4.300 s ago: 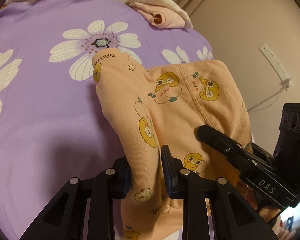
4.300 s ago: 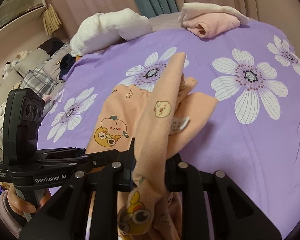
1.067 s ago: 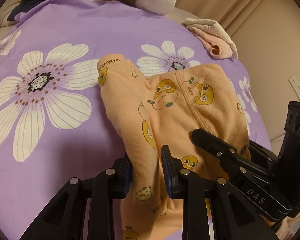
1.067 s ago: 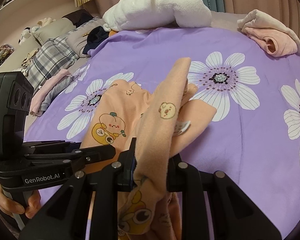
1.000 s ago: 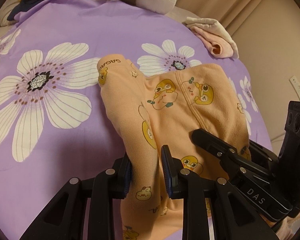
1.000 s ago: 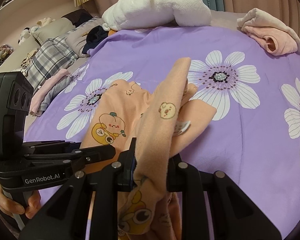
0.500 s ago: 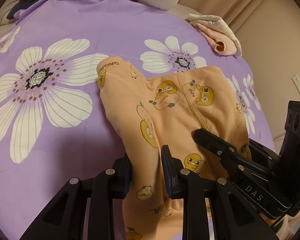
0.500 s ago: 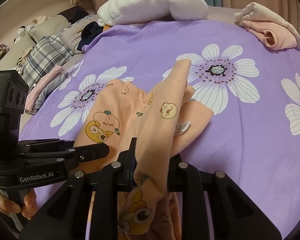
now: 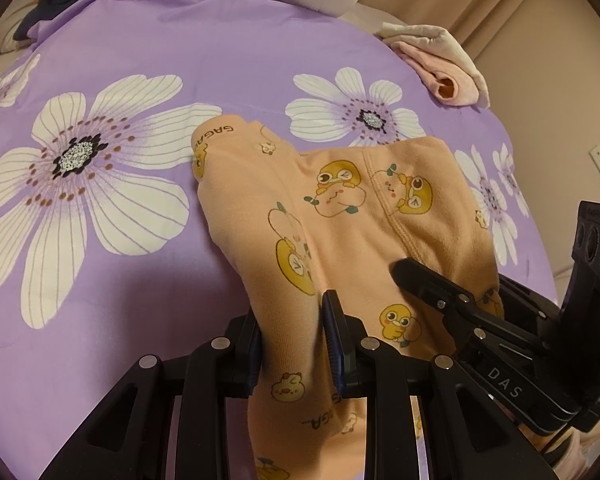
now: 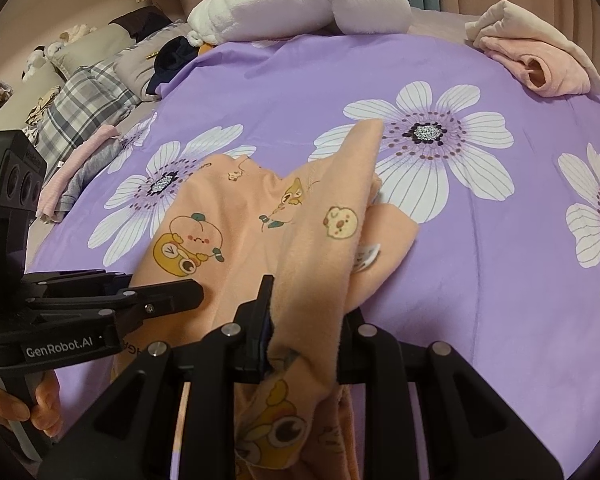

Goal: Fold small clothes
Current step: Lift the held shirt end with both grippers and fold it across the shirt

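Peach pyjama trousers (image 9: 340,216) printed with yellow ducks lie on the purple flowered bedspread (image 9: 100,280), long axis running away from both cameras, lettered waistband at the far end. Left gripper (image 9: 292,340) and right gripper (image 10: 304,312) are each clamped on a bunched near edge. Beyond sit a folded pink garment (image 10: 540,60) and a white plush pillow (image 10: 300,0), well apart.

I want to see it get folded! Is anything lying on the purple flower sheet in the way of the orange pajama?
Nothing visible is. The orange pajama, held by the left gripper and right gripper, has bare purple sheet beyond it. The pink clothes lie apart at the far edge.
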`<state>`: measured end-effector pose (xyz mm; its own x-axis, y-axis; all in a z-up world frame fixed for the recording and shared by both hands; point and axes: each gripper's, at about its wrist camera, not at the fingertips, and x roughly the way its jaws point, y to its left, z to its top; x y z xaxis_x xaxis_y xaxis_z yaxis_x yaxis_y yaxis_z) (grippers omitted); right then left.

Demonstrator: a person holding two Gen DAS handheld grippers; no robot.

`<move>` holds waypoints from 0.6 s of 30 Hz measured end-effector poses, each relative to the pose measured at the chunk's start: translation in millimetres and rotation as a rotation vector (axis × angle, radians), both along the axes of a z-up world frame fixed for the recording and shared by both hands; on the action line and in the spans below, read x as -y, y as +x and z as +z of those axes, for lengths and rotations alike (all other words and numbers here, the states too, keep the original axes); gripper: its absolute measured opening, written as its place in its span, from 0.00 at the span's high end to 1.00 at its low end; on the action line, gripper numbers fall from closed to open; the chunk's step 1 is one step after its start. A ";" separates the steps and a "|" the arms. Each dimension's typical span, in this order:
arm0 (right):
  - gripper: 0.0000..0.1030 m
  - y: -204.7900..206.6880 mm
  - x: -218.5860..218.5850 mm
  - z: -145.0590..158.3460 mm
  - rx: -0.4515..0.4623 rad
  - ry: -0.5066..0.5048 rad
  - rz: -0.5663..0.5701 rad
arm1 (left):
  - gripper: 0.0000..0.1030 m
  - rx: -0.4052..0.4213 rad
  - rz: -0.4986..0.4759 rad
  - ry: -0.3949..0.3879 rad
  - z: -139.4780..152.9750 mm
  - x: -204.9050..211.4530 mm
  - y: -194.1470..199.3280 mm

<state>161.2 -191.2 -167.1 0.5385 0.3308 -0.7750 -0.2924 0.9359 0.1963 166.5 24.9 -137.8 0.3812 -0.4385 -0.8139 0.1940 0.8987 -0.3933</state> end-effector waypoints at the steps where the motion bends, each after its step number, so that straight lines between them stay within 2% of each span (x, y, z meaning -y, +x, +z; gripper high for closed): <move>1: 0.77 0.0 0.3 -0.6 -0.002 -0.001 -0.002 | 0.76 -0.002 0.001 0.002 -0.5 0.1 0.1; 18: 0.74 2.1 7.9 -10.4 -0.032 0.002 -0.018 | 0.75 -0.013 0.006 0.032 -3.7 0.3 1.4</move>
<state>163.4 -199.1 -177.5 0.5195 0.3227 -0.7912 -0.2695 0.9406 0.2066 167.9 24.5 -141.5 0.3733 -0.4097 -0.8324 0.1836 0.9121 -0.3666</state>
